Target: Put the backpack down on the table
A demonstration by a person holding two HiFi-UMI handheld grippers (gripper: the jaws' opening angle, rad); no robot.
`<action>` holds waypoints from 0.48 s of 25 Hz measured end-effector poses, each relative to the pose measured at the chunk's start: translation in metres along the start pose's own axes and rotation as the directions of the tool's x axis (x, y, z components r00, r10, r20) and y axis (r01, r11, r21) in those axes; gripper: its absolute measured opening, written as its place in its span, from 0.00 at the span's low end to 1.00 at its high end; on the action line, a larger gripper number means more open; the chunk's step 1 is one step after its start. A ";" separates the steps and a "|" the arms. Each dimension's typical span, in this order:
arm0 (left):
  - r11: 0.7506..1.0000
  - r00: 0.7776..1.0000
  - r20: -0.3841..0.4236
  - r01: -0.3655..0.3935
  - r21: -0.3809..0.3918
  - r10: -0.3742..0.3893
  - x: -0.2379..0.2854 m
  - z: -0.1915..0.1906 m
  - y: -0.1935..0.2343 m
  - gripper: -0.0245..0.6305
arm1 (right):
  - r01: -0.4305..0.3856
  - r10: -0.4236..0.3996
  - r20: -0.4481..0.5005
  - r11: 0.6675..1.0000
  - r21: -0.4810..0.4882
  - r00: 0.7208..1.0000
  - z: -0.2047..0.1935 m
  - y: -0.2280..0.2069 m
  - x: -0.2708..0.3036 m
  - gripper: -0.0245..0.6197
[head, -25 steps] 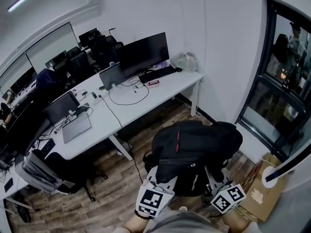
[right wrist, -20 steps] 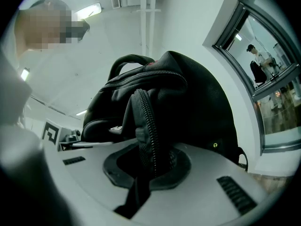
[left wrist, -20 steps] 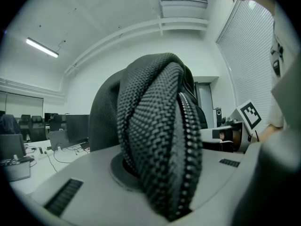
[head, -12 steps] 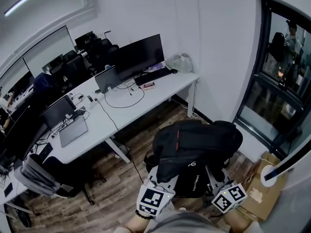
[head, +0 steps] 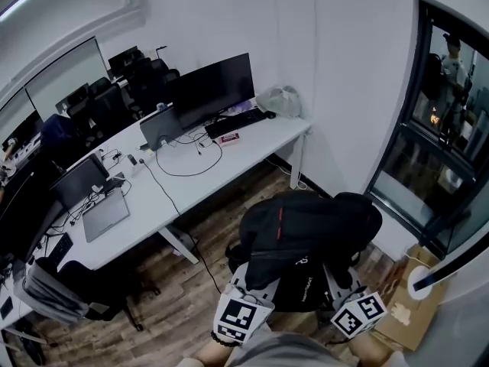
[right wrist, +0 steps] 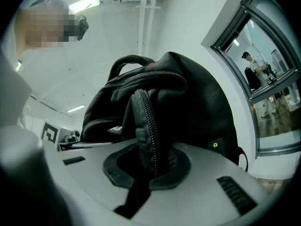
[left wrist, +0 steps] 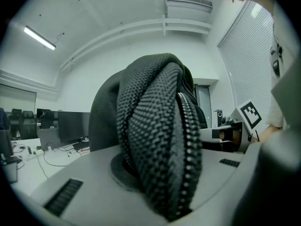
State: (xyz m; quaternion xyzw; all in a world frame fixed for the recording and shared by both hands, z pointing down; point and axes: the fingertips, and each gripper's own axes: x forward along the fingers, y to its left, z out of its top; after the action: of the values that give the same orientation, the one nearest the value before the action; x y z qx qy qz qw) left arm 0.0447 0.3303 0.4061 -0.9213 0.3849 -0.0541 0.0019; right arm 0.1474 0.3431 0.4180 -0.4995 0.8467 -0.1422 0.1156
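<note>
The black backpack [head: 306,232] hangs in the air above the wooden floor, held from below by both grippers. My left gripper [head: 256,277] is shut on a fold of its mesh fabric and zipper [left wrist: 162,140], which fills the left gripper view. My right gripper [head: 336,277] is shut on another zipped fold [right wrist: 148,135], with the bag's body [right wrist: 197,93] bulging beyond it. The white table [head: 244,155] stands ahead to the left, apart from the backpack.
On the table are a large monitor [head: 210,90], a keyboard [head: 238,121], a laptop [head: 103,212], cables and a white bag [head: 279,100]. Office chairs [head: 72,289] stand at the left. A cardboard box [head: 405,312] and a glass door [head: 439,144] are on the right.
Both grippers have travelled with the backpack still held. The table and its monitors have slid a little to the left in the head view. Neither grip has changed.
</note>
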 end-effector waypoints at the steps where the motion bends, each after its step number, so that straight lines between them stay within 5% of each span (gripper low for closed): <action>1: 1.000 1.000 0.002 0.000 0.006 0.000 0.003 -0.001 0.009 0.13 | 0.001 -0.001 0.000 1.000 0.000 1.000 0.000 0.000 0.010 0.08; 12: 1.000 1.000 0.019 0.007 0.015 -0.007 0.032 0.000 0.117 0.13 | 0.004 -0.004 0.000 1.000 -0.007 1.000 -0.005 0.000 0.124 0.08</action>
State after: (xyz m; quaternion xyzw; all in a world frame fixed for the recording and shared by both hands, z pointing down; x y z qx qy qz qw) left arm -0.0154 0.2253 0.4040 -0.9231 0.3813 -0.0481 0.0124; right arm 0.0868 0.2348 0.4164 -0.5018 0.8461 -0.1394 0.1137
